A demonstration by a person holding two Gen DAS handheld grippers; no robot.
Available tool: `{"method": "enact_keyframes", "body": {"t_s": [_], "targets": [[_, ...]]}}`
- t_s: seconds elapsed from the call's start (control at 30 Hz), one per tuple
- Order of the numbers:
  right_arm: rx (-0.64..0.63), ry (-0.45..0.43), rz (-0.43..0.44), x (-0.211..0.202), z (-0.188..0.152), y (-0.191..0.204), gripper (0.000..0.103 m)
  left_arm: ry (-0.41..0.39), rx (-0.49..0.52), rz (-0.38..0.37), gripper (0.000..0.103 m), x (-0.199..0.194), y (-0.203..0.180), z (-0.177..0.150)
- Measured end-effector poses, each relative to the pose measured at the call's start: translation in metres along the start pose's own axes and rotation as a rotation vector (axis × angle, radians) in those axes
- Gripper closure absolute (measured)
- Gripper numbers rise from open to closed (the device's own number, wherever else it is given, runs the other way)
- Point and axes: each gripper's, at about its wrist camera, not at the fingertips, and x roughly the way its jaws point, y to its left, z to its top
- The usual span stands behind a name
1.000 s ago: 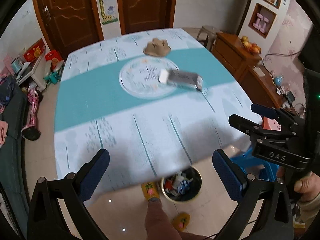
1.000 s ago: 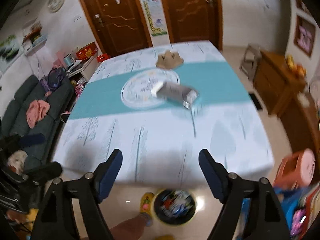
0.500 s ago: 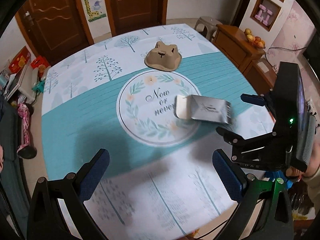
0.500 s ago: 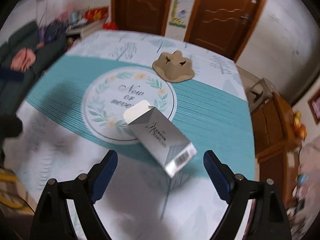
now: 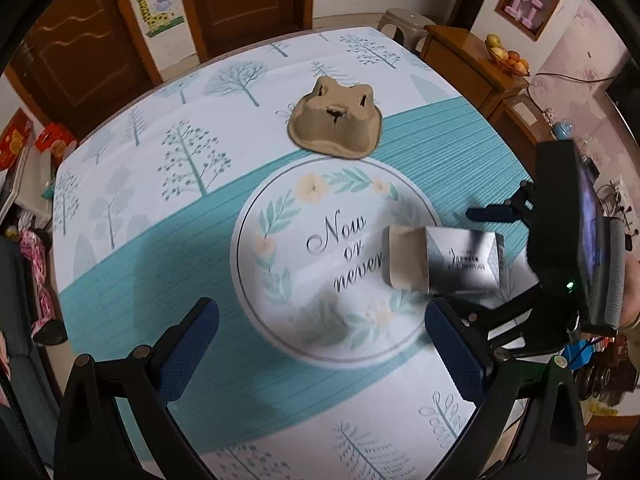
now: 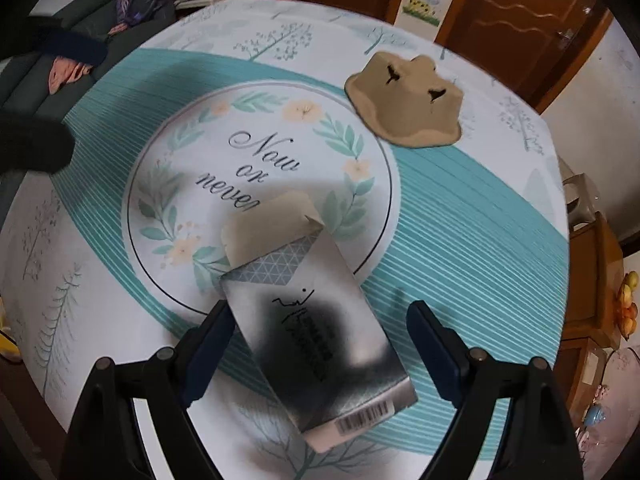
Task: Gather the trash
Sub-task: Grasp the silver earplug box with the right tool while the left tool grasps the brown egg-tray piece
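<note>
Silver card is catching the light on the box (image 6: 316,332), which is lying flat on the table (image 6: 460,216) with its tan flap (image 6: 272,228) folded open over the edge of the round "Now or never" print (image 6: 256,168). The right gripper (image 6: 320,356) is hanging just over the box with its jaws spread wide; the box is sitting between the two blue pads (image 6: 208,344), and whether the left-hand pad is touching its edge cannot be told. In the left wrist view, the left gripper (image 5: 320,354) is hovering above the table, jaws apart and holding nothing, with the box (image 5: 444,264) lying ahead of its right pad (image 5: 454,354). A brown pulp tray (image 5: 336,122) is resting upside down at the far side of the print, well apart from the box.
</note>
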Motion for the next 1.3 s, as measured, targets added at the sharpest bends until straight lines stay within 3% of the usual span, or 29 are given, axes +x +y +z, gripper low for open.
{"method": "enact_keyframes", "body": {"t_s": [0.03,0.07,0.1,0.27,0.6,0.8,1.07,1.17,1.2,1.3], "targets": [[0.008,0.009,0.014,0.002,0.000,-0.002,0.016,0.000,0.009,-0.003,0.001,0.002,0.000,0.005],[0.025,0.005,0.038,0.002,0.000,-0.006,0.025,-0.001,0.018,-0.006,0.001,0.003,0.000,0.010],[0.056,0.007,0.065,0.002,0.000,-0.011,0.028,-0.002,0.030,-0.009,0.001,0.005,-0.001,0.016],[0.171,-0.004,0.056,-0.001,-0.002,-0.029,0.028,-0.004,0.061,-0.023,0.001,0.013,-0.003,0.042],[0.721,-0.093,0.029,-0.016,-0.014,-0.104,0.029,-0.020,0.129,0.005,0.001,0.044,-0.015,0.111],[0.957,-0.129,0.033,-0.015,-0.024,-0.120,0.029,-0.007,0.128,0.038,0.001,0.079,-0.016,0.149],[1.052,-0.165,0.071,-0.005,-0.028,-0.120,0.029,0.053,0.186,0.044,0.003,0.119,-0.026,0.170],[1.066,-0.174,0.079,-0.005,-0.030,-0.119,0.029,0.073,0.192,0.042,0.018,0.129,-0.027,0.172],[1.068,-0.175,0.078,-0.005,-0.030,-0.119,0.029,0.084,0.189,0.034,0.029,0.132,-0.026,0.172],[1.066,-0.175,0.081,-0.006,-0.032,-0.117,0.029,0.087,0.175,0.019,0.032,0.135,-0.024,0.171]]}}
